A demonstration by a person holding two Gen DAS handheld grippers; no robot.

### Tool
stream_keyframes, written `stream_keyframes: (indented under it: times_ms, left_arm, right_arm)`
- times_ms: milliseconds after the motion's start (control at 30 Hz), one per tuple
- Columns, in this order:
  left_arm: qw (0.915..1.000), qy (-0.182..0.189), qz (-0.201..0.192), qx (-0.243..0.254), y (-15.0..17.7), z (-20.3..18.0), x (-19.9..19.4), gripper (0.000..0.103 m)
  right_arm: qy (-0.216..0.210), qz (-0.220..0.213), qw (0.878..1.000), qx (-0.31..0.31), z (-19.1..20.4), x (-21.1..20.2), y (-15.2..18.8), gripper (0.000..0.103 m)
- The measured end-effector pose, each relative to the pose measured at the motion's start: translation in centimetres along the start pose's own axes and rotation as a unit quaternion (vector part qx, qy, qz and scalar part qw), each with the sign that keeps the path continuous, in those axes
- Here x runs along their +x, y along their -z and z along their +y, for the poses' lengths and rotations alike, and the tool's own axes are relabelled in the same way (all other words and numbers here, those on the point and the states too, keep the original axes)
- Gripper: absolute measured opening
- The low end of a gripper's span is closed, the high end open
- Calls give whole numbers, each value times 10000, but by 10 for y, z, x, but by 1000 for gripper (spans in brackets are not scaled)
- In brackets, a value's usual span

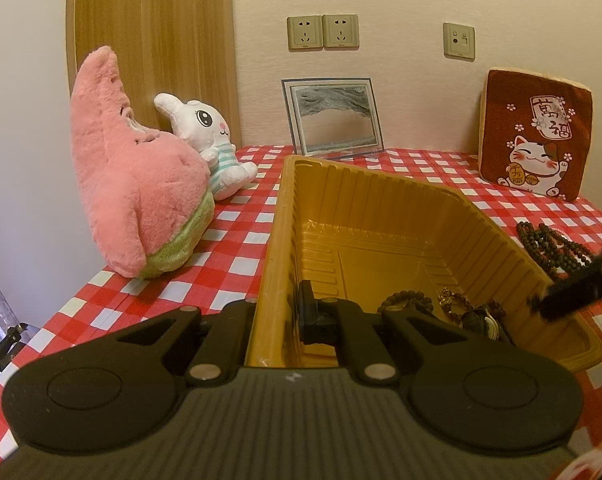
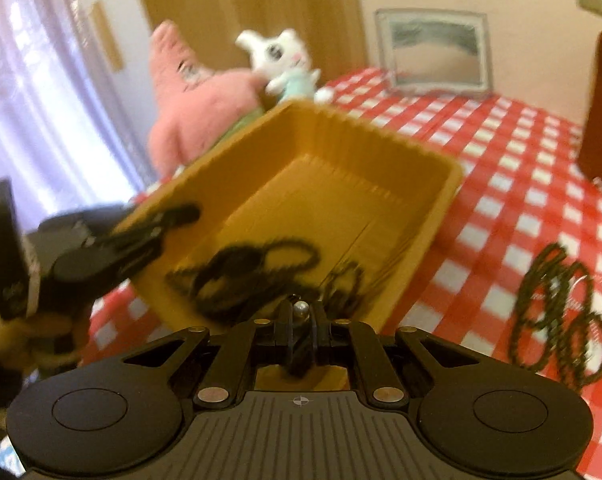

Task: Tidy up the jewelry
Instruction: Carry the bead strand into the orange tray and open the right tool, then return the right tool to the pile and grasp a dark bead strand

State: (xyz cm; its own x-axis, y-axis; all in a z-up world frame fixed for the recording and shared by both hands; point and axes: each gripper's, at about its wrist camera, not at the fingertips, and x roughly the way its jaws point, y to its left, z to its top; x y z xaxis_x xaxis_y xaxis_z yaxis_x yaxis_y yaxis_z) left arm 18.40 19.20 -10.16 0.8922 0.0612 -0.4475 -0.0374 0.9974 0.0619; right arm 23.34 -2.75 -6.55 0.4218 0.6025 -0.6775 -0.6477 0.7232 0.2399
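**Gripping the tray wall while the other tongs are hanging closed above it**

Clamping on the near left wall of the yellow tray [image 1: 279, 240], the left gripper [image 1: 279, 320] is keeping its jaws narrow, with one finger outside the wall and one finger inside. In the right wrist view this same gripper [image 2: 169, 216] is showing at the tray's [image 2: 441, 208] left edge, and a hand is holding it from below.

The right gripper [image 2: 299, 332] is pointing down over the near end of the tray. Its jaws are standing almost closed, and a small shiny ball is sitting just at their tips; I cannot tell if it is held or what it belongs to. In the left wrist view the right gripper [image 1: 573, 292] is appearing only as a dark blurred shape over the tray's right wall.

Inside the tray, at the near end, several dark bead bracelets [image 2: 257, 276] are lying in a loose heap [image 1: 445, 310]. More dark bead strings [image 2: 561, 312] are lying outside, on the red and white checked tablecloth [image 2: 501, 152], right of the tray [image 1: 553, 246].

Behind the tray a pink plush star [image 1: 133, 184] and a white plush rabbit [image 1: 209, 140] are leaning together at the left, a small framed picture [image 1: 333, 118] is standing against the wall, and a red cushion with a cat [image 1: 537, 132] is standing at the right.
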Motion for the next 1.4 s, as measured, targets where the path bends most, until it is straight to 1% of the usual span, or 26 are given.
stream_keyframes:
  times_ms: [200,367,467,533,567,600,700,867,1033,1200,1400]
  left_arm:
    - [10000,5,11,-3,0,0,0,6]
    - [10000,3,9,-5,0,0,0,6]
    - [10000,5,6,-3,-1,1,0,6]
    - [10000,2,6,-5,-1,1,0,5]
    - [10000,4,8,-6,-1,1,0,5]
    - [10000,3,7,-6,-1,1,0,5]
    - [10000,4,15,15,-1,1,0,5]
    - [10000,3,23,54,-3,0,0,5]
    - [10000,-2,24,71,-3,-1,0,5]
    - [10000,-4,22,74,-3,-1,0,6]
    - [10000,0,30,71,-3,-1,0,6]
  right_arm:
    - [-279,180,9994,40,7,10,5,8]
    - [-386,107,9990,213,7,7,3,10]
    - [-396,-44,9989,241,7,-4,3,18]
    - [-363,-235,9985,340,5,-16,5,30]
    - [-328,-305,9981,416,3,-22,6,32]
    - [-280,-369,9977,495,0,-28,8,35]
    - [-35,-504,9963,695,-11,-46,16,37]
    - [528,-506,9919,1042,-36,-65,33,37]
    - [1186,-431,9821,1402,-66,-78,50,37]
    - [1661,-338,9736,1530,-92,-83,61,37]
    - [1973,-264,9676,1551,-113,-77,64,37]
